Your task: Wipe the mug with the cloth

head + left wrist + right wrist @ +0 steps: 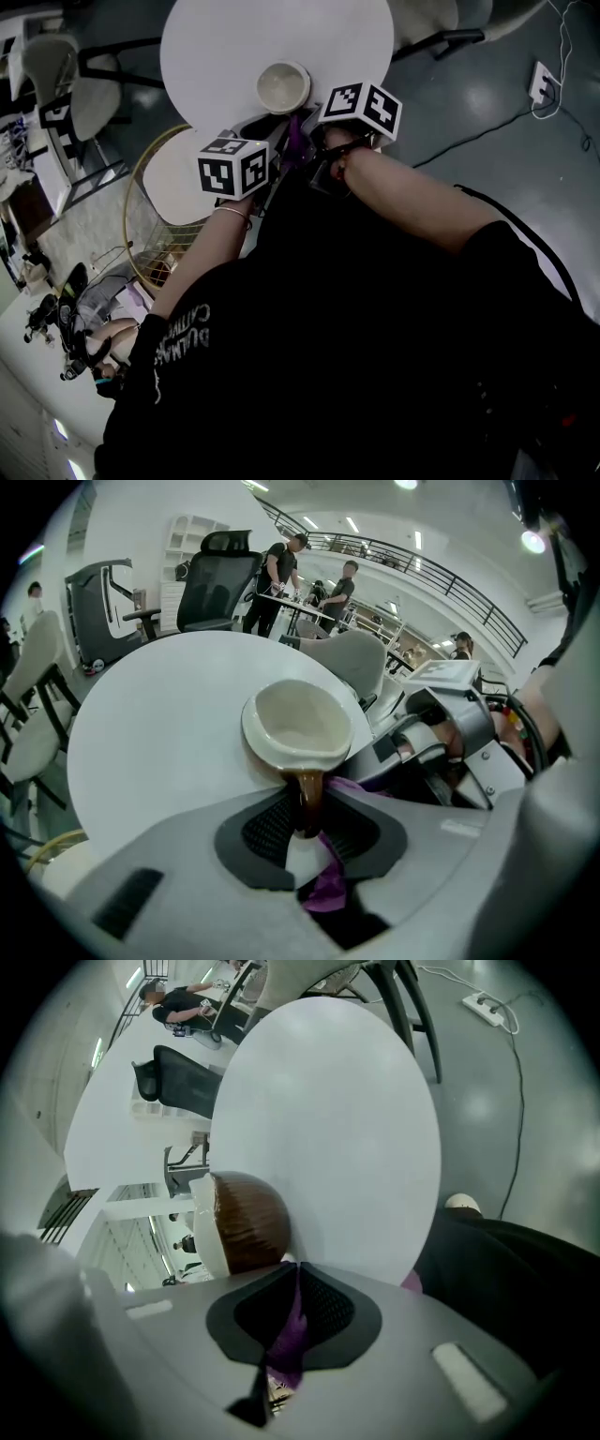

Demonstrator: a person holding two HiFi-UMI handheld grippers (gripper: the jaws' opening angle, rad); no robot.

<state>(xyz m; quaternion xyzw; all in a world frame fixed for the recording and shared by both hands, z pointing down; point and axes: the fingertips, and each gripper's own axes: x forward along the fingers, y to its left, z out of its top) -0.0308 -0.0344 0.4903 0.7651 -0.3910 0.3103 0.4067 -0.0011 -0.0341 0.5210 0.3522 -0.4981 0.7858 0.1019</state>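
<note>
Your left fingers point(267, 829) clamp the mug point(300, 726) by its handle and your right fingers point(328, 1312) pinch the purple cloth point(292, 1330) just beside its brown wall, so wiping seems barely begun.

A round white counter point(234, 47) stands on a grey floor point(469, 84). A pale chair point(56, 70) sits beyond its left edge, and a gold-rimmed wire basket point(128, 220) stands by its near edge. A white power strip point(543, 82) with a dark cable point(487, 128) lies on the floor. Past the far edge are a black office chair point(217, 583) and standing people point(281, 564).
</note>
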